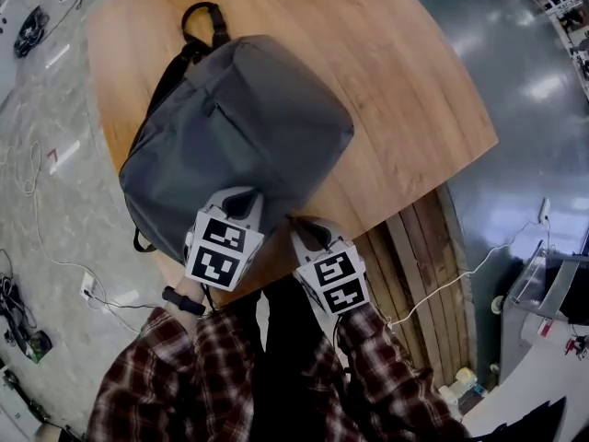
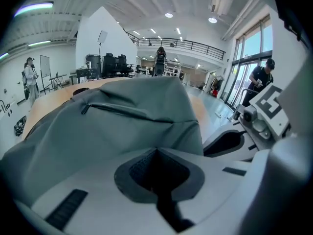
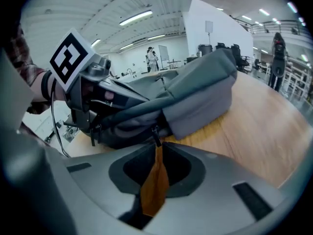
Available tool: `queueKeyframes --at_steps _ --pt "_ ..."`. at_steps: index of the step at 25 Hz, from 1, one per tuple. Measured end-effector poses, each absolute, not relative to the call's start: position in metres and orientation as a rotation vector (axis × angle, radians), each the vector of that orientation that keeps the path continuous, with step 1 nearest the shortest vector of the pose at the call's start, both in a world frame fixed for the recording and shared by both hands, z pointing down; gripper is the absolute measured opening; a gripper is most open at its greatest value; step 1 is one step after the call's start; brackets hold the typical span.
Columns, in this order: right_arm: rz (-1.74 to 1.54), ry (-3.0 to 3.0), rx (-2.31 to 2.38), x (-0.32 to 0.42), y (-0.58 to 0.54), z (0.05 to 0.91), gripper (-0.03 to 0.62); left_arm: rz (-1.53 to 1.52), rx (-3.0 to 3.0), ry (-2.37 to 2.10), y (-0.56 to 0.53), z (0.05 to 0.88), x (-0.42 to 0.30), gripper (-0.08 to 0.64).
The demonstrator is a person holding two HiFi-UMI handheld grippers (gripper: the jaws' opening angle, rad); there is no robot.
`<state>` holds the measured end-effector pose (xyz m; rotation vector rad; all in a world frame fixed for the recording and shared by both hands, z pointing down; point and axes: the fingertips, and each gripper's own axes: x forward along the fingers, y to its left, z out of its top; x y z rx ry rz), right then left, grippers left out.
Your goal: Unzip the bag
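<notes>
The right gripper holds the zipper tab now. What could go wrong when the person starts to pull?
1. The brown zipper tab is a thin strip, so it may slip out of the right gripper on a hard pull.
2. The backpack lies at the table's near edge. If the left gripper loses the fabric, the bag may slide off.

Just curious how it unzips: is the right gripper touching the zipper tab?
Touching. The right gripper view shows the right gripper with its jaws shut on the brown zipper tab.
</notes>
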<state>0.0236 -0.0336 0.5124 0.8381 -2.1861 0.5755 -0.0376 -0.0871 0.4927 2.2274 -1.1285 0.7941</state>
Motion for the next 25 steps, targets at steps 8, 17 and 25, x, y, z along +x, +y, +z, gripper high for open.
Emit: queueKeyframes --at_steps 8,17,25 --pt "0.362 -2.133 0.581 0.007 -0.041 0.517 0.074 0.770 2.240 -1.130 -0.083 0.492 -0.036 0.009" --pt "0.283 -2.087 0.445 0.010 -0.036 0.516 0.037 0.768 2.243 -1.129 -0.084 0.494 -0.040 0.009" --pt "0.555 -2.132 0.534 0.015 -0.033 0.510 0.034 0.772 2.236 -1.131 -0.083 0.494 -0.039 0.009"
